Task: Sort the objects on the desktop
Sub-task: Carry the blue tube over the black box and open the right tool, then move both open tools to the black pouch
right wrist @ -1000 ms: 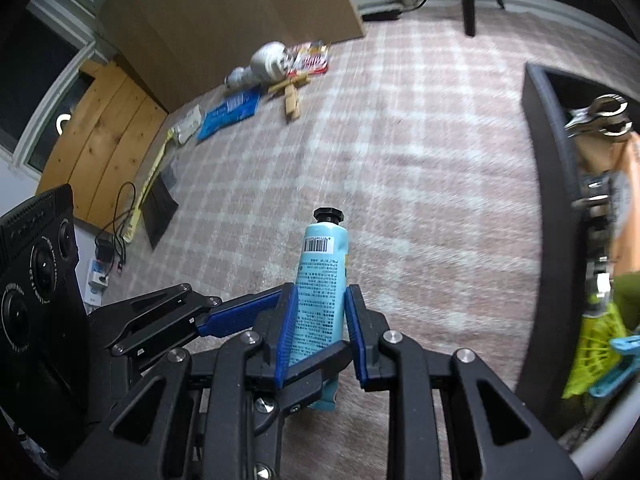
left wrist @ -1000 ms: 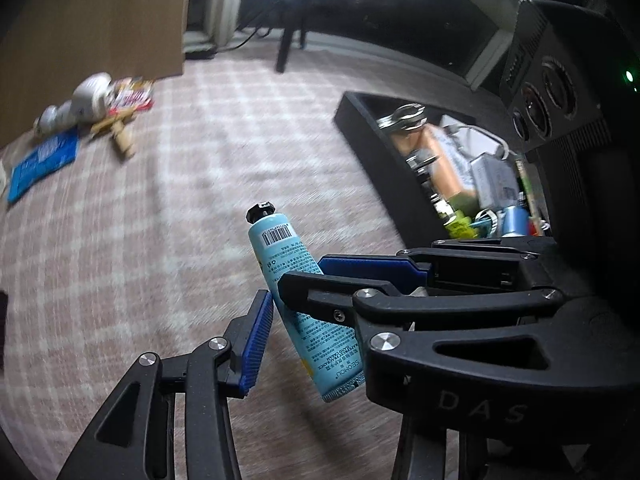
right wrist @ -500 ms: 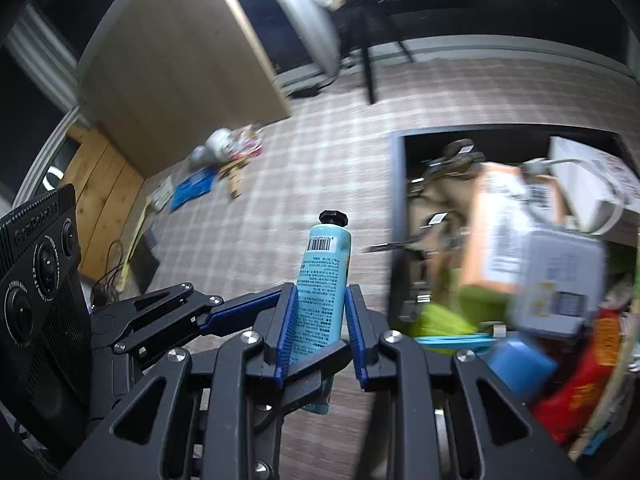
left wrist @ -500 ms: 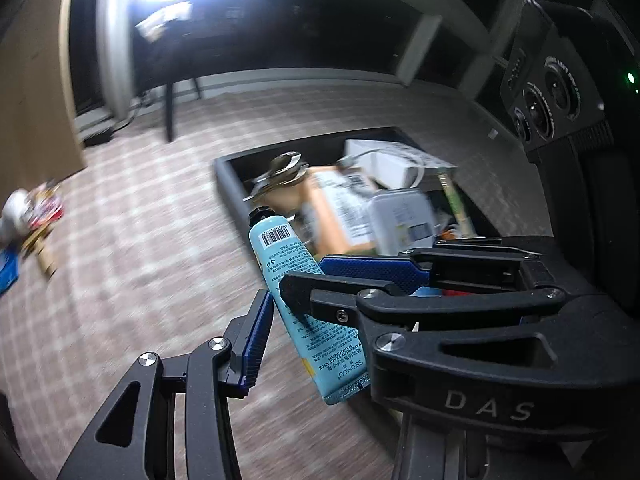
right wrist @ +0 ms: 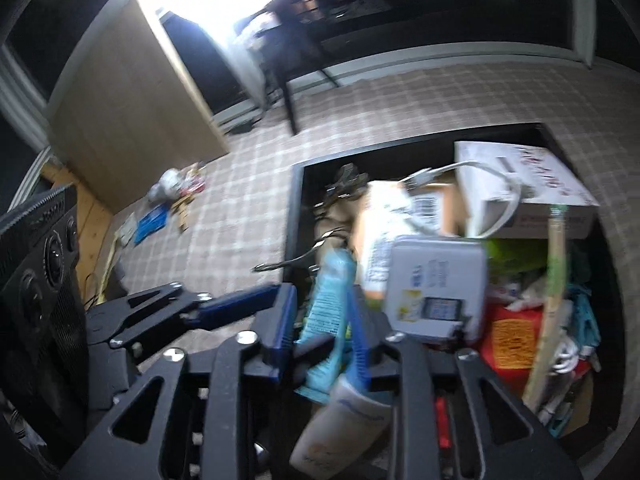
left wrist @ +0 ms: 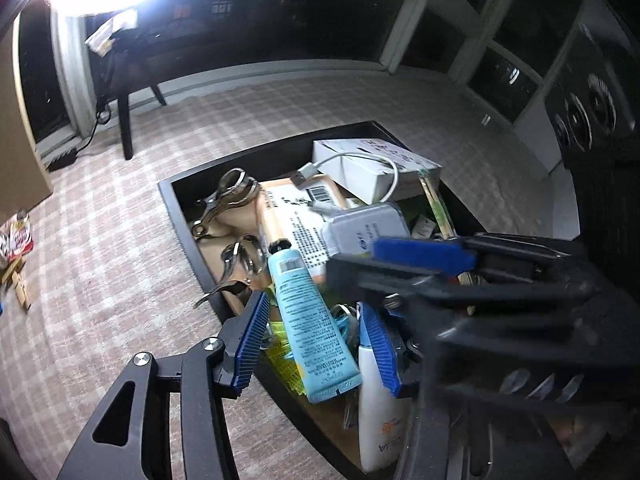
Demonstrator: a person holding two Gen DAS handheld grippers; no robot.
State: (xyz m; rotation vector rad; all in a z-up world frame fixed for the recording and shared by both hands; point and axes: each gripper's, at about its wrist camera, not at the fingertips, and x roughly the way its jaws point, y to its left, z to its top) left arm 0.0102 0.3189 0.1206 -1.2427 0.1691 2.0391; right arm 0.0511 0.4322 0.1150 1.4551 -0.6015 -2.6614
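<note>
You have carried the blue tube (left wrist: 310, 320) from above the checked carpet (left wrist: 104, 264) to a spot over the black bin (left wrist: 176, 204), which is now crowded beneath both grippers. The right gripper (right wrist: 320, 328) had the tube pinched a moment ago; its jaws are now opening, and the tube sits tilted between the pads with a gap showing on at least one side. The left gripper (left wrist: 316, 336) straddles the tube, its jaws also opening, neither pad pressing.

The tube hangs just above a white bottle (left wrist: 376, 400), beside the metal clips (left wrist: 228, 200) near the bin's near wall. It looks set to drop. Released at this tilt, so close to the wall, it could strike the rim and tip back onto the carpet, or snag on a pad as the jaws part.
</note>
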